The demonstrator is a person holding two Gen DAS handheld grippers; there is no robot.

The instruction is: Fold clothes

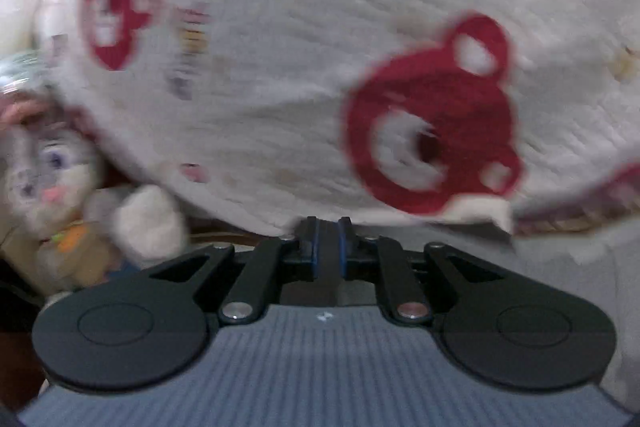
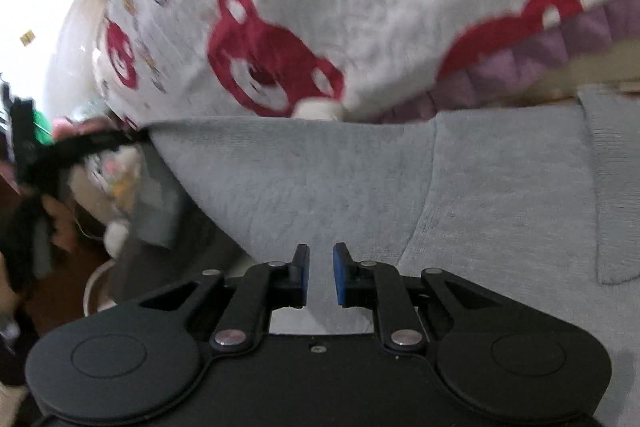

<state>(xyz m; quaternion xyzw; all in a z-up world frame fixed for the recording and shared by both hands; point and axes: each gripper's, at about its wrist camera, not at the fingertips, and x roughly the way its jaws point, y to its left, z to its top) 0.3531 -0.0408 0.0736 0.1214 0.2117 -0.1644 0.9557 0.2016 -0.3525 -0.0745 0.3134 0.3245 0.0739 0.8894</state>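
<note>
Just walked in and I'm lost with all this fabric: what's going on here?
A person is folding clothes with a handheld gripper in each hand. The left gripper is shut on the edge of a grey garment, pulling it taut; the right-wrist view shows it gripping that edge. The right gripper is open, poised over the grey fabric and holding nothing. Behind lies a white blanket with red bears, with a plush rabbit at the left.

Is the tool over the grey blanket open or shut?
Open. The right tool shows a clear gap between its blue pads, with grey blanket behind and nothing held.
</note>
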